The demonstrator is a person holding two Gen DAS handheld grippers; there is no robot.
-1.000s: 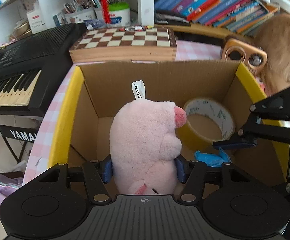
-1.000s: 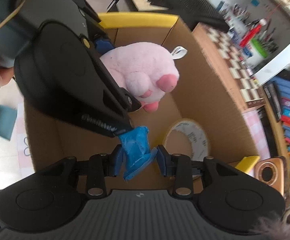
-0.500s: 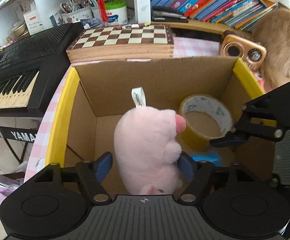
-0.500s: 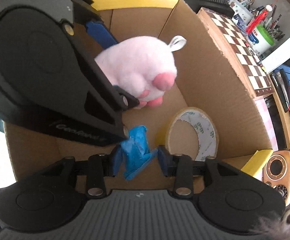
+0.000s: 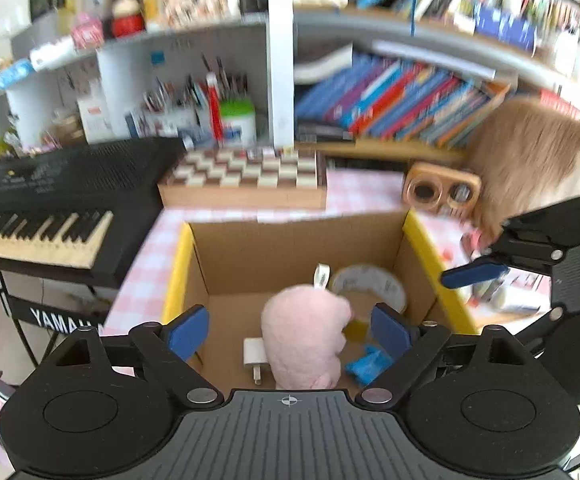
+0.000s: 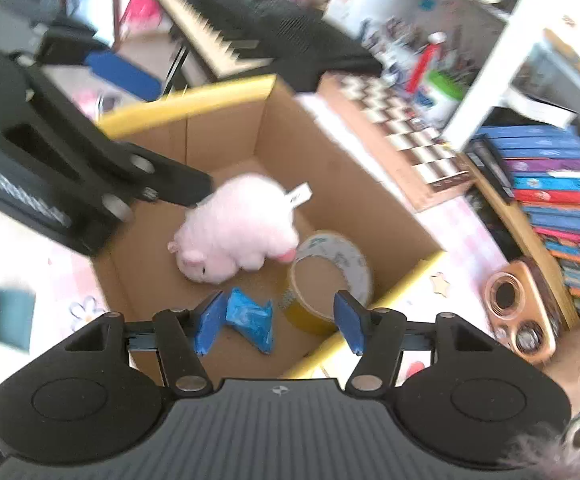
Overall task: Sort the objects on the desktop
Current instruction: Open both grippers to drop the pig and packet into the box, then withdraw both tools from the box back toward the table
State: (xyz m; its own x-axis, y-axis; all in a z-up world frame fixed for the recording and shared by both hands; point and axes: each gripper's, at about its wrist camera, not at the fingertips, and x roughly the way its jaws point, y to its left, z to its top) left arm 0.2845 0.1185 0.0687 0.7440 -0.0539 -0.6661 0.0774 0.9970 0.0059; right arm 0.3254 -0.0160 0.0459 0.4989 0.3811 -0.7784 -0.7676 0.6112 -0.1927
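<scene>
Nearest in each frame's lower half, the left gripper [image 5: 288, 330] and the right gripper [image 6: 278, 322] both hover above the yellow-rimmed brown cardboard box [image 6: 194, 98], jaws spread wide and holding nothing. Judging by this, the step in hand is pulling clear after a drop: lift straight up so neither finger snags the box rim.

Inside the box, at lower centre of the right view, lies the crumpled blue wrapper [image 6: 252, 320]. Just beyond it sits the yellow tape roll [image 6: 329, 270]. At frame centre the pink plush pig [image 6: 236, 230] lies on its side, touching the roll; its long axis runs lower left to right, head toward lower left. A small white charger [image 5: 254, 354] rests beside the pig.
</scene>
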